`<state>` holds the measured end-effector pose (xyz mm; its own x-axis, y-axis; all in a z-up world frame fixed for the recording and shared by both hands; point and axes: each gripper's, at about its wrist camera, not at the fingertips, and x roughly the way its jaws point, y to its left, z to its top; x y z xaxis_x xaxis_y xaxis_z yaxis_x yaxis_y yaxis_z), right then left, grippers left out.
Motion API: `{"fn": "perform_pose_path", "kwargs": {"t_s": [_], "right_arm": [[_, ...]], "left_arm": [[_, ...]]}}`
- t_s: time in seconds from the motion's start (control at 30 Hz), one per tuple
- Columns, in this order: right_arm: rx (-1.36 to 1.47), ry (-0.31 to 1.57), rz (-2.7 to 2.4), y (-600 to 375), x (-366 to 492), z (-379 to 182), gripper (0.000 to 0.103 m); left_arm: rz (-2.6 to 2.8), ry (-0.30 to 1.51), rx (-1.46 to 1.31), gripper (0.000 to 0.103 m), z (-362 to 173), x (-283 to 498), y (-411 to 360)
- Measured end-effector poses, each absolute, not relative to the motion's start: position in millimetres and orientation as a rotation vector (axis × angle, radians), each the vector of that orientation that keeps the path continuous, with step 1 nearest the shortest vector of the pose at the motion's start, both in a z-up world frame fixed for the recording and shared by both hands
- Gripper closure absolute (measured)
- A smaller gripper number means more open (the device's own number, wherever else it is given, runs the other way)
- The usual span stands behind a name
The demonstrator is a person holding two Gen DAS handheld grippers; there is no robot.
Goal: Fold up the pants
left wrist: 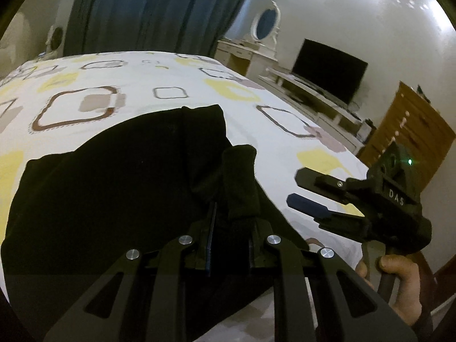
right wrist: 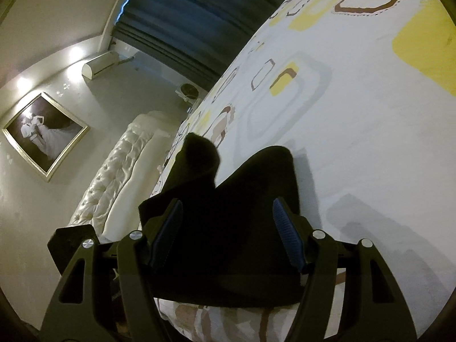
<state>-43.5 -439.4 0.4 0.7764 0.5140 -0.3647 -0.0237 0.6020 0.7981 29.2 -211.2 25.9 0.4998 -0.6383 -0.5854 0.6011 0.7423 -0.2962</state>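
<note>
Black fabric pants [left wrist: 119, 188] lie bunched on the white bedsheet with yellow and brown squares [left wrist: 128, 85], seen from the left wrist. Folding appears begun but unfinished: one bulky layer lies doubled over, edges uneven. The left gripper [left wrist: 228, 228] is clamped on a raised tuck of the cloth. Off to the side, the right gripper [left wrist: 307, 192] hangs with fingers spread, clear of the pants.

From the right wrist, the right gripper [right wrist: 228, 236] stands wide apart, its blue ribbed pads [right wrist: 287, 233] flanking the pants [right wrist: 228, 228]; contact is probably absent, though darkness obscures this.
</note>
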Motion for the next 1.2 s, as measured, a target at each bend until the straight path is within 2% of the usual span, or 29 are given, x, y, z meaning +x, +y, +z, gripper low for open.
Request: {"fn": "perform_pose_path", "kwargs": {"t_s": [0.37,0.6,0.7,0.97,1.1,1.13,1.2], "right_arm": [[0.892,0.620,0.313,-452,-51,-2,0.037],[0.878,0.613,0.314,-452,-49,6,0.037],[0.876,0.610,0.310,-453,-50,9,0.037],[0.864,0.595,0.312,-456,-47,21,0.037],[0.855,0.584,0.338,-451,-42,31,0.037],[0.856,0.584,0.358,-446,-37,34,0.037],[0.849,0.589,0.396,-435,-30,40,0.037]], "left_arm": [[-0.755,0.757,0.031,0.086,6,22,-243],[-0.743,0.736,0.074,0.080,5,15,-252],[-0.754,0.704,0.098,0.073,6,9,-257],[-0.827,0.621,0.144,0.073,19,-12,-266],[-0.859,0.589,0.096,0.067,38,-20,-245],[-0.853,0.578,0.091,0.061,42,-21,-240],[-0.830,0.551,0.062,0.056,53,-22,-221]]}}
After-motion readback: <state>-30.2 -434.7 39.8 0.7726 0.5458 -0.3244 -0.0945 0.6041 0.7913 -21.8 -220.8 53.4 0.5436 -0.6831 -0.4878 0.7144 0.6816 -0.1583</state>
